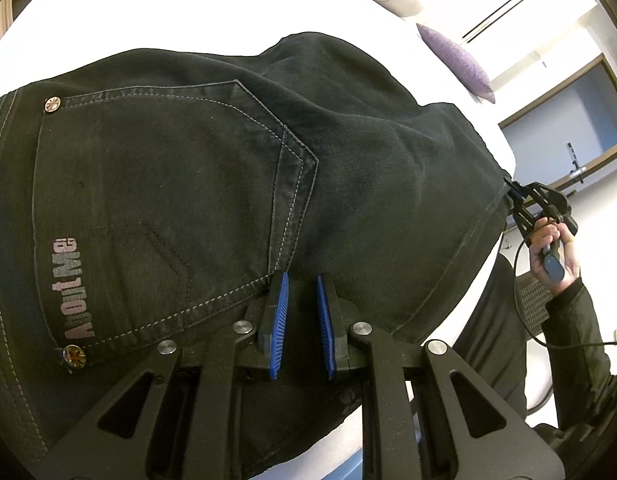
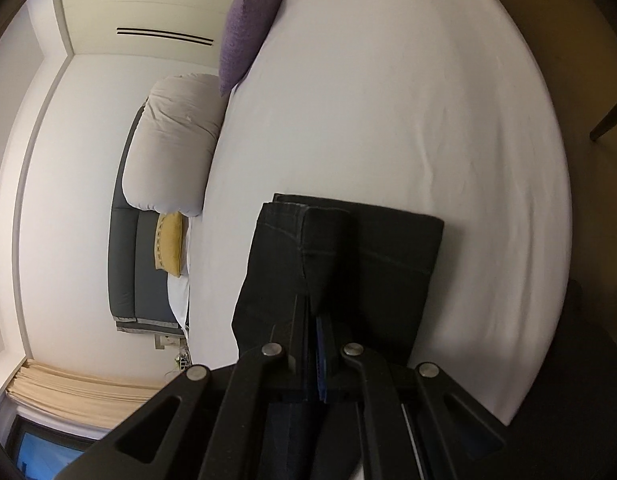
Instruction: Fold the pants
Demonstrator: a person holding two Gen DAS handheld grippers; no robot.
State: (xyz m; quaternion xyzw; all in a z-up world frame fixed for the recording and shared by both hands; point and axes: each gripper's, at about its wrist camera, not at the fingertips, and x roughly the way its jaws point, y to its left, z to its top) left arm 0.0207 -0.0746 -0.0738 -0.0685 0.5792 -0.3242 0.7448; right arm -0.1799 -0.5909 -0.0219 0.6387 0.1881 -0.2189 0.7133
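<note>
Pants [image 1: 228,168] are spread on the bed [image 1: 188,8], seat held beside the pocket [image 1: 156,200] by the left gripper [image 1: 302,280], jaws narrowly parted. Hems [image 2: 348,232] are pinched in the right gripper [image 2: 314,312], presumably for folding.

- One legible marking found: the words "About Me" [image 1: 73,289], printed in pale pinkish-grey letters on the back pocket [image 1: 160,208] of the black jeans [image 1: 368,184], as seen from my left wrist camera.
- The lettering runs along the pocket's edge, near the waistband side, and reads sideways in that view; a further small mark follows the last letter, which I cannot make out.
- Two metal rivets [image 1: 52,104] at the pocket corners carry a patterned face; no letters can be read on them.
- My right wrist camera shows the folded leg end of the jeans [image 2: 348,248]; no text, label or number is legible there.
</note>
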